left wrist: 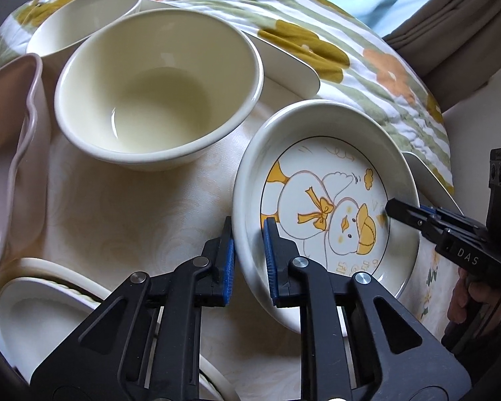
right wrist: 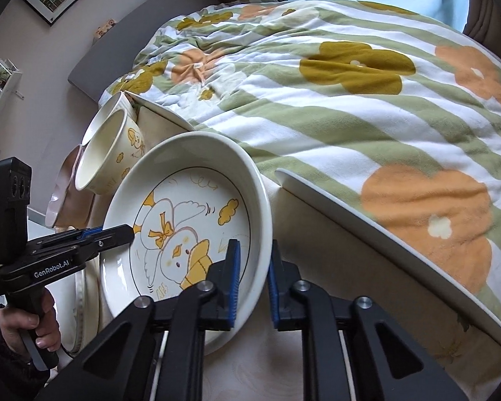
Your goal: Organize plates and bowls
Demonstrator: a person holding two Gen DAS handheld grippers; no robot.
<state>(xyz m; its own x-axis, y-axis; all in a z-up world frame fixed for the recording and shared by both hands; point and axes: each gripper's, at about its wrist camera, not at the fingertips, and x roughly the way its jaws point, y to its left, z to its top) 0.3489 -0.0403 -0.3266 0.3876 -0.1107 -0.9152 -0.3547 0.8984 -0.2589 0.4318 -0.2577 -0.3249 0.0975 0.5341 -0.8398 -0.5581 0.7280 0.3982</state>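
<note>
Plate: your duck plate (left wrist: 320,200) sits on the cream worktop (left wrist: 123,207), gripped at opposite sides of its raised rim by both claws; it looks slightly tilted, though whether it has left the surface cannot be told.
Left claw: your left claw (left wrist: 248,257) is pinched narrow on the plate's near rim, one blue pad (left wrist: 228,264) outside the wall and the other inside.
Right claw: your right claw (right wrist: 254,284) is clamped the same way on the opposite rim, pads either side of the wall; from the left camera its tip reaches over the plate's far edge.
Hand: your left hand (right wrist: 33,327) wraps the left claw's handle, dark sleeve at the wrist.
Bowls: a cream bowl (left wrist: 157,90) stands upright just beside the plate, with a second bowl (left wrist: 83,20) behind it and a pink wavy-edged bowl (left wrist: 6,153) at the left.
Stack: more cream dishes (left wrist: 40,314) lie at the lower left, near your left claw.
Backdrop: a flowered striped quilt (right wrist: 350,83) lies on the bed beside the worktop.
</note>
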